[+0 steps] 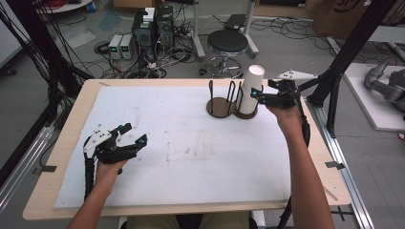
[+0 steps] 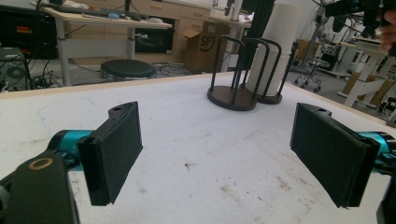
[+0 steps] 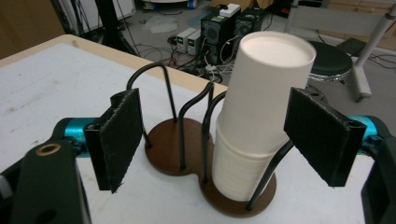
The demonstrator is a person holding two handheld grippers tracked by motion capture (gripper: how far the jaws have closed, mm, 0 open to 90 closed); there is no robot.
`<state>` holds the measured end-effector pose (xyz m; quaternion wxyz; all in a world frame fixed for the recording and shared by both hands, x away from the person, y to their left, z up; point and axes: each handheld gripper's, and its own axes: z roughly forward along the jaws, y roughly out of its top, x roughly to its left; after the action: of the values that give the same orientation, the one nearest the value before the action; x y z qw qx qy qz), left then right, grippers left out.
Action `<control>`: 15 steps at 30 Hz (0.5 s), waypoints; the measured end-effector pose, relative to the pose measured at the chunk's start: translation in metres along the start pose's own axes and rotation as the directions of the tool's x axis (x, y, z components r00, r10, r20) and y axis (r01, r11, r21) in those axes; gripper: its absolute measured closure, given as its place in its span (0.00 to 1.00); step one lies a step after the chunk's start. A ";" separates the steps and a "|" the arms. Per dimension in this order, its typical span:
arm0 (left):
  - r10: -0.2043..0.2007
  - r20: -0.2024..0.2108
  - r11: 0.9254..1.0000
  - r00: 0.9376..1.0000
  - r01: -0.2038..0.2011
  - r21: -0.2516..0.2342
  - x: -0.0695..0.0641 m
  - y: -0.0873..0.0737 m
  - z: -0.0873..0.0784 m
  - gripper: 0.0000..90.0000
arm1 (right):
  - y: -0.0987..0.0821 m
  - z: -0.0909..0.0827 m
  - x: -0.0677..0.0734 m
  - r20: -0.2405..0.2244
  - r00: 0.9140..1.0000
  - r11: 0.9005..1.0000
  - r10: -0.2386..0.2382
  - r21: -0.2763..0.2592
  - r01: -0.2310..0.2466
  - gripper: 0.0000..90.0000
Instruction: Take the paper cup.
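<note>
Right tongs (image 3: 219, 140) astride half-hidden cup stack (image 3: 254, 126)

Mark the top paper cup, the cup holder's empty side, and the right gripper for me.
top paper cup (image 3: 261, 98), right gripper view, side wall.
empty holder base (image 3: 169, 145), right gripper view, brown disc.
right gripper (image 1: 260, 95), high view, between fingertips.

Cup stack (image 1: 250, 90) stands in the holder's (image 1: 221, 107) right ring.
</note>
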<state>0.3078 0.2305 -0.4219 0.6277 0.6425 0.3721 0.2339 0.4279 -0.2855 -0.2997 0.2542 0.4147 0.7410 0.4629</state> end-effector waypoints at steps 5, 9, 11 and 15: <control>-0.008 0.004 1.000 1.000 0.008 -0.002 0.001 0.000 0.000 0.18 | 0.015 0.011 -0.008 0.018 1.000 0.999 0.000 0.035 -0.001 0.22; -0.010 0.004 1.000 1.000 0.010 -0.004 0.002 -0.001 0.000 0.18 | 0.025 0.019 -0.014 0.042 0.999 0.998 0.004 0.058 -0.006 0.22; -0.011 0.004 1.000 1.000 0.011 -0.005 0.001 -0.001 0.000 0.18 | 0.031 0.021 -0.016 0.058 0.998 0.999 -0.001 0.054 -0.002 0.22; -0.008 0.006 1.000 1.000 0.008 0.002 0.001 -0.001 0.001 0.18 | 0.039 0.026 -0.019 0.073 0.997 0.998 0.006 0.064 -0.011 0.22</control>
<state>0.3088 0.2310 -0.4231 0.6291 0.6424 0.3729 0.2292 0.4726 -0.2808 -0.2761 0.2655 0.4424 0.7441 0.4243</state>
